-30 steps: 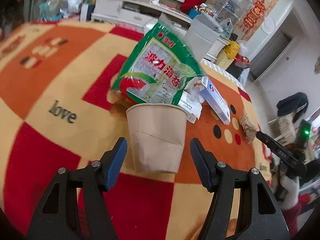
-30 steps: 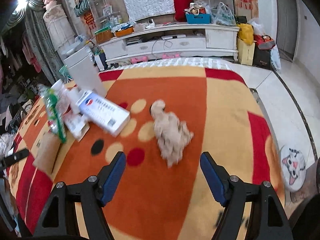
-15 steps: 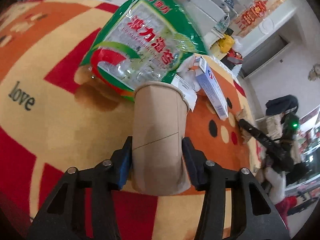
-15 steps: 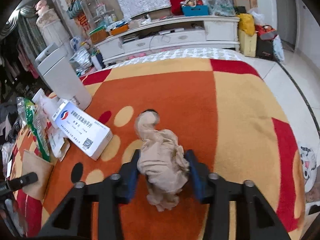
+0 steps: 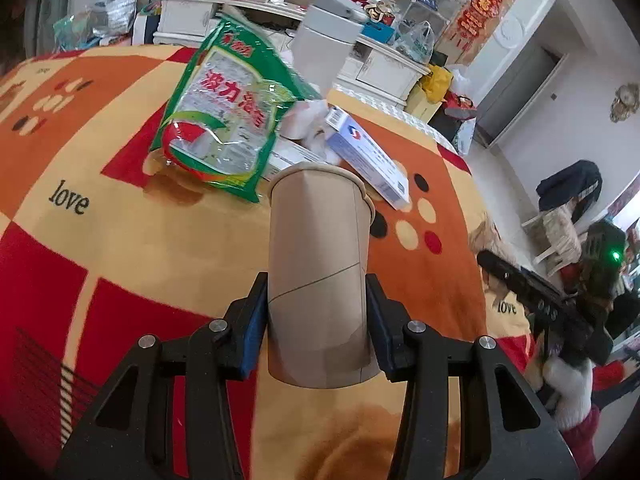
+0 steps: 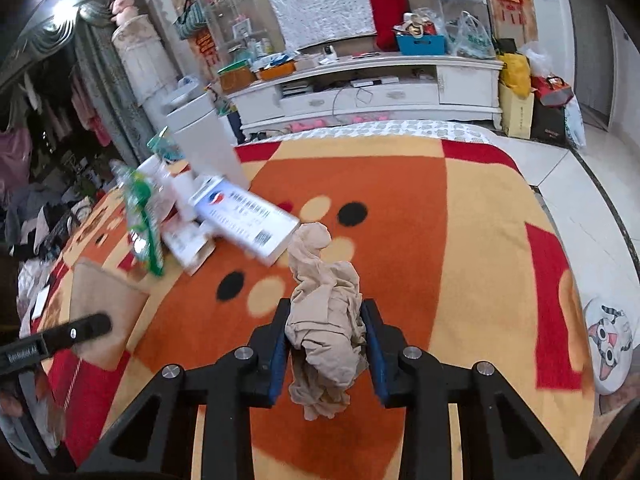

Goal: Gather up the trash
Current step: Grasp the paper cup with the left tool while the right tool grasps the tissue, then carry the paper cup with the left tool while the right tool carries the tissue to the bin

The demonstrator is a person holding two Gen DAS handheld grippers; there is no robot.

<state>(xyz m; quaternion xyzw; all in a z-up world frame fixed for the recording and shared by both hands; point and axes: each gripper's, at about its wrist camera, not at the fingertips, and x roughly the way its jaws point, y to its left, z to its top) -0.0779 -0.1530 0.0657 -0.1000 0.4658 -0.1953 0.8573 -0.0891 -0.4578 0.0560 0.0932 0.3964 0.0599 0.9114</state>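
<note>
The left tool (image 5: 318,320) has just closed and pinches a brown paper cup (image 5: 318,276) at lower centre of its frame, over the patterned blanket (image 5: 120,248). The right tool (image 6: 326,344) has just closed on a crumpled beige stocking (image 6: 324,320), lower centre. Above the cup lie a green bag (image 5: 228,116) and a white box (image 5: 368,156).

hidden: paper cup (image 5: 318,280) base sides, behind fingers (image 5: 252,340) | blurred: box (image 6: 244,220) print | cut off: cat cushion (image 6: 610,344)

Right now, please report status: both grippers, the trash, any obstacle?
Left gripper shut on paper cup. Right gripper shut on beige crumpled cloth. Green bag and white box remain on blanket. Nothing blocking.
</note>
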